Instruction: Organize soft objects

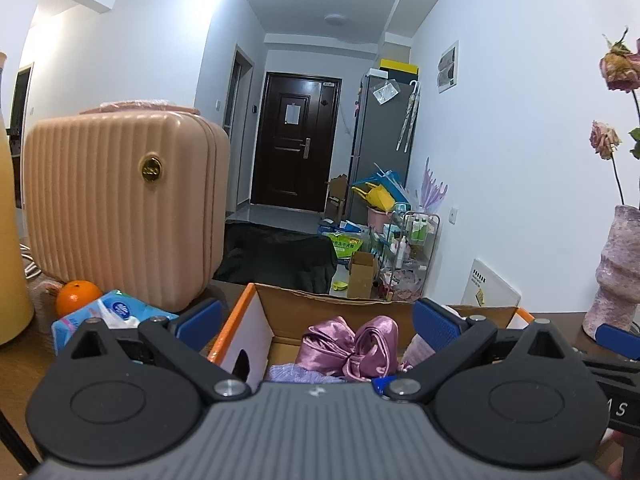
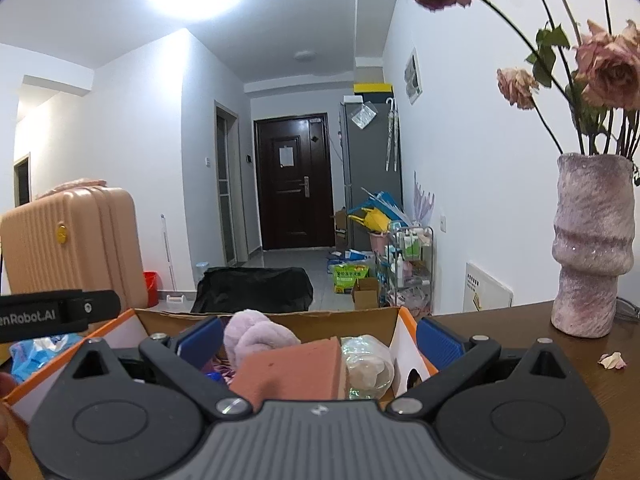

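Both claws are hovering wide open, holding nothing, at the near edge of the cardboard box (image 2: 280, 316). Left claw (image 1: 316, 322), right claw (image 2: 318, 340). Inside the box: satin bow (image 1: 352, 346), fluffy lilac piece (image 2: 256, 334), pink sponge block (image 2: 292, 372). All look light & squashy; best pinched mid-body.

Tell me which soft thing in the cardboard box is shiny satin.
The pink-purple satin bow, glossy and knotted. The fluffy lilac plush is matte and fuzzy; the terracotta sponge block is flat-sided.
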`<move>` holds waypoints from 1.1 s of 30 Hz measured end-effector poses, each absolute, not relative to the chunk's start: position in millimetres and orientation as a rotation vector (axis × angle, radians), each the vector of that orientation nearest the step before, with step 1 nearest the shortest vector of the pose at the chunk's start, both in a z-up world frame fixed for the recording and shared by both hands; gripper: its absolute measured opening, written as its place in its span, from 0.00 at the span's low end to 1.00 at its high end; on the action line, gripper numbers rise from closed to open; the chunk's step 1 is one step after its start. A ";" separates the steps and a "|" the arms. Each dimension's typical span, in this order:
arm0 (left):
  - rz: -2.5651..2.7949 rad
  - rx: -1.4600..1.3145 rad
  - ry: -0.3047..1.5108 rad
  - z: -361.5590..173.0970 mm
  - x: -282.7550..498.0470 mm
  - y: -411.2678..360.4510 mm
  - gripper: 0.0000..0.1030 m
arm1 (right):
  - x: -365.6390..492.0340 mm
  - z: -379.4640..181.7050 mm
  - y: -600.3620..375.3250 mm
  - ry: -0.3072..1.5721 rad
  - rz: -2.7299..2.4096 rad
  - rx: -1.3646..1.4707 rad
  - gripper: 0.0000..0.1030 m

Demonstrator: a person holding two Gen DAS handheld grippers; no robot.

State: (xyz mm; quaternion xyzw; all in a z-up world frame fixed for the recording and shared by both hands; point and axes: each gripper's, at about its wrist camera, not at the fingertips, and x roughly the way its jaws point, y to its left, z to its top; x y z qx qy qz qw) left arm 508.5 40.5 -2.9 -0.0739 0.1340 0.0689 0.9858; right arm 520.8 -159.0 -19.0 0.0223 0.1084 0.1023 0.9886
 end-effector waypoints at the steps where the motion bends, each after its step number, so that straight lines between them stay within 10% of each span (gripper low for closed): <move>1: 0.138 -0.145 0.267 -1.6 504.9 40.2 1.00 | 516.7 -18.3 -159.1 0.211 0.206 0.042 1.00; 33: 0.100 -0.065 0.196 19.6 335.1 35.9 1.00 | 348.9 8.1 -190.4 0.125 0.237 0.009 1.00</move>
